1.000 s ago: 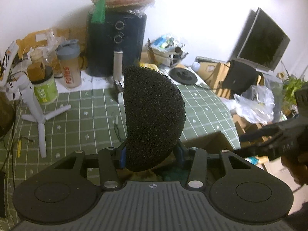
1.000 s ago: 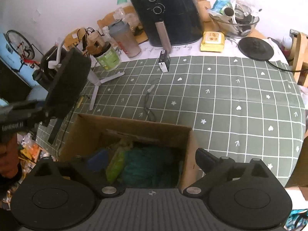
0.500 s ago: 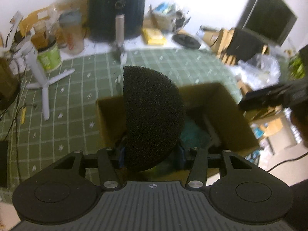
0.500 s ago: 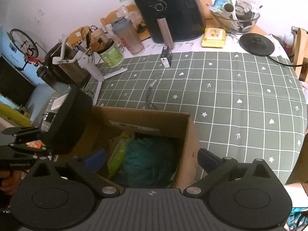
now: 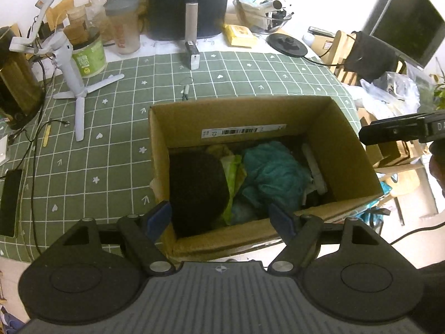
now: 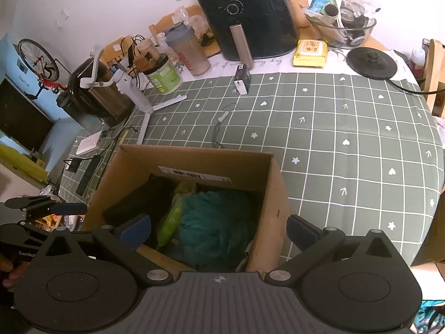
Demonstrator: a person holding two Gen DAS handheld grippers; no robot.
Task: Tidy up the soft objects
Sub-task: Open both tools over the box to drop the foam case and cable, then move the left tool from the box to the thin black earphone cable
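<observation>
The open brown cardboard box (image 5: 345, 139) on the green checked counter (image 6: 333, 128) is cradling the black foam sponge (image 5: 198, 186). Left claw (image 5: 219, 217) and right claw (image 6: 218, 229) are both hovering wide open, empty; finding another soft item looks next.

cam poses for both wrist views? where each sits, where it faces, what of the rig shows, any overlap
Left wrist: sits on the left gripper, above the near edge of the open brown cardboard box, looking down into it and across the green checked tablecloth; own open blue-padded fingers show, right gripper at right edge.
Right wrist: on the right gripper, above the box's near right corner, facing the black air fryer; own open fingers show, left gripper at left edge.
Shared: box, black foam pad, teal cloth, air fryer.
</observation>
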